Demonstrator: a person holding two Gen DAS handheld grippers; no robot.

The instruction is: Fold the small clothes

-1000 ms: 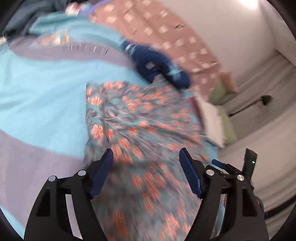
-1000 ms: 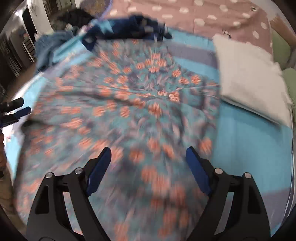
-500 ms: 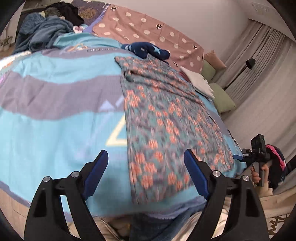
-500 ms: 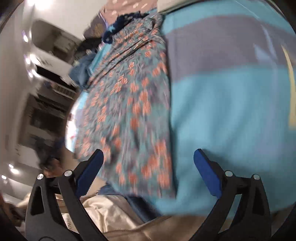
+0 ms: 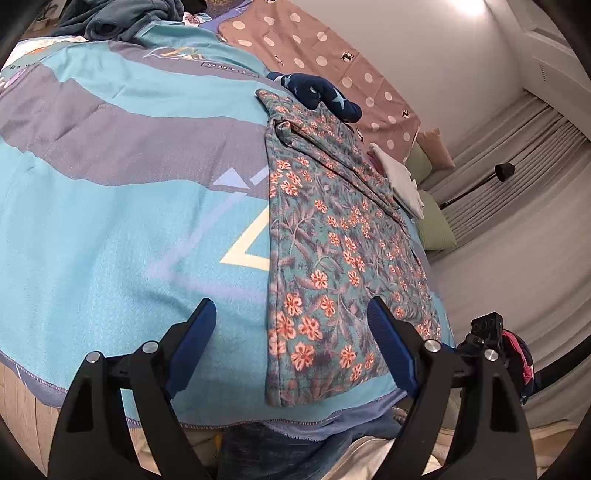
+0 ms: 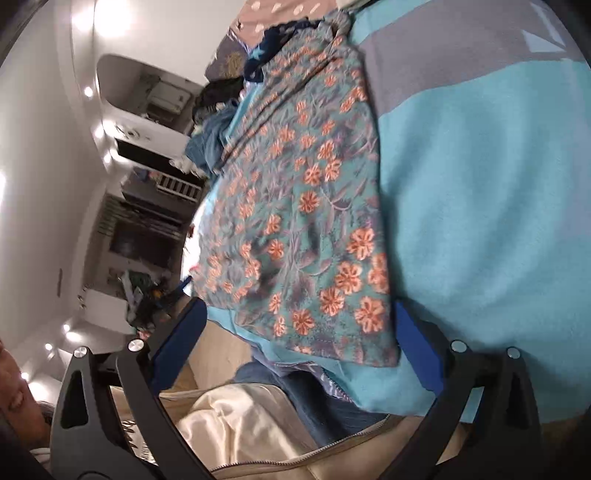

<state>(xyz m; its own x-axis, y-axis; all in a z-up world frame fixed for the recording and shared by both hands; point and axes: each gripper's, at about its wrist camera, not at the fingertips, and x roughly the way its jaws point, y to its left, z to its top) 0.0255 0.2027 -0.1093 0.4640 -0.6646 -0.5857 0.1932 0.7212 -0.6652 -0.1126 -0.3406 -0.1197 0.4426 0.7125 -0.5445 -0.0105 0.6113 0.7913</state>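
A teal garment with orange flowers [image 5: 332, 236] lies spread flat on the blue and grey bed cover [image 5: 122, 206], its near hem close to the bed's front edge. It also shows in the right wrist view [image 6: 303, 206]. My left gripper [image 5: 291, 343] is open and empty, held above the garment's near left corner. My right gripper [image 6: 299, 339] is open and empty, tilted, held above the garment's near hem. The other gripper [image 5: 487, 332] shows at the right in the left wrist view.
A navy star-patterned garment [image 5: 317, 92] lies past the floral one's far end. A folded white cloth [image 5: 399, 181] and green pillows [image 5: 436, 229] sit at the right. A pile of dark clothes [image 5: 122, 18] lies at the far left. A pink dotted sheet [image 5: 317, 55] covers the back.
Both grippers pulled back from over the garment toward the bed's front edge and stay open. The garment now lies flat and still; the right wrist view rolled sideways.
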